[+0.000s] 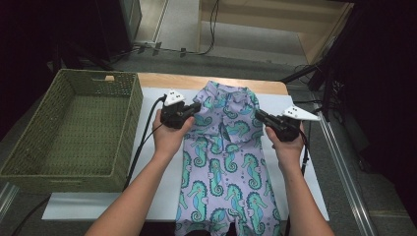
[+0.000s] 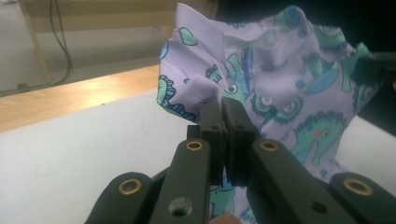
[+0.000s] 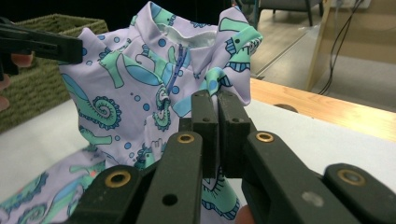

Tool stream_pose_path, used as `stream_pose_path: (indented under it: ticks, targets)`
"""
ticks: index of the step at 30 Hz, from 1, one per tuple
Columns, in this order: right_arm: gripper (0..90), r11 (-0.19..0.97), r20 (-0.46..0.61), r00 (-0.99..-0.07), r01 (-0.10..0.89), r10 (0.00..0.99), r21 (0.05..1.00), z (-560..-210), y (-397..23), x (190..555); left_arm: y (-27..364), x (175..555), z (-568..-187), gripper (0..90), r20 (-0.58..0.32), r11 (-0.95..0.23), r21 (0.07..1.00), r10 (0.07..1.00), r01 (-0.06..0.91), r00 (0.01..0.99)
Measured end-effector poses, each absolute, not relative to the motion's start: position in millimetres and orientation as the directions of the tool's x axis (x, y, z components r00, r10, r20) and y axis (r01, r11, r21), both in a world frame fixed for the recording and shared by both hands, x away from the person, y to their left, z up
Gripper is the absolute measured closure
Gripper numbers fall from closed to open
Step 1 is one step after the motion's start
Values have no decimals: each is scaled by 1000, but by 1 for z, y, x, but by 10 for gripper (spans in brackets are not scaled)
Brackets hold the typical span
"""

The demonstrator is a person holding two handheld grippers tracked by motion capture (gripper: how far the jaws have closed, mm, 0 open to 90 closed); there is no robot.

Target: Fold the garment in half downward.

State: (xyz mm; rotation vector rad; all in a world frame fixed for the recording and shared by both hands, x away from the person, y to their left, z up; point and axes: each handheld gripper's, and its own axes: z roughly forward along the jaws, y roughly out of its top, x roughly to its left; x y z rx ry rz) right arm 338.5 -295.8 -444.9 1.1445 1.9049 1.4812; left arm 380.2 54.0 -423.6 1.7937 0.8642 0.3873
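A lilac one-piece garment printed with teal seahorses (image 1: pixel 228 162) lies down the middle of the high view on a white mat (image 1: pixel 157 196), its legs running off the bottom edge and its upper part lifted off the mat between the two hands. The left gripper (image 1: pixel 195 107), left of centre, has its jaws pressed together on a pinch of fabric at the garment's shoulder edge. The right gripper (image 1: pixel 259 115), right of centre, pinches the opposite shoulder edge the same way. In the right gripper view the raised collar and a zip down the front (image 3: pixel 173 70) show; how much cloth sits between the pads is hard to tell. A woven olive-green rectangular basket (image 1: pixel 29 162) stands at the left, touching the mat's edge. A light wooden table edge (image 1: pixel 162 79) shows beyond the mat, with dark cables (image 1: pixel 212 24) on the floor at the top.
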Motion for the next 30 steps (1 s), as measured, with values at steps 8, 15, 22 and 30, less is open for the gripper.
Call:
stream_pose_path:
  ticks: [8,15,22,30]
  targets:
    - [851,85,91,-562,279,822,956,-457,-295,290,61,337,-442,877,-140,-189,917,675,352,725]
    - [850,87,102,-574,292,812,952,-479,-296,244,74,293,-462,876,-124,-232,911,635,342,762]
    - [848,155,78,-592,332,802,930,-499,-298,200,84,256,-477,876,-125,-278,894,598,351,792]
    - [848,189,67,-602,352,796,917,-504,-299,159,88,220,-481,875,-80,-341,886,557,315,826]
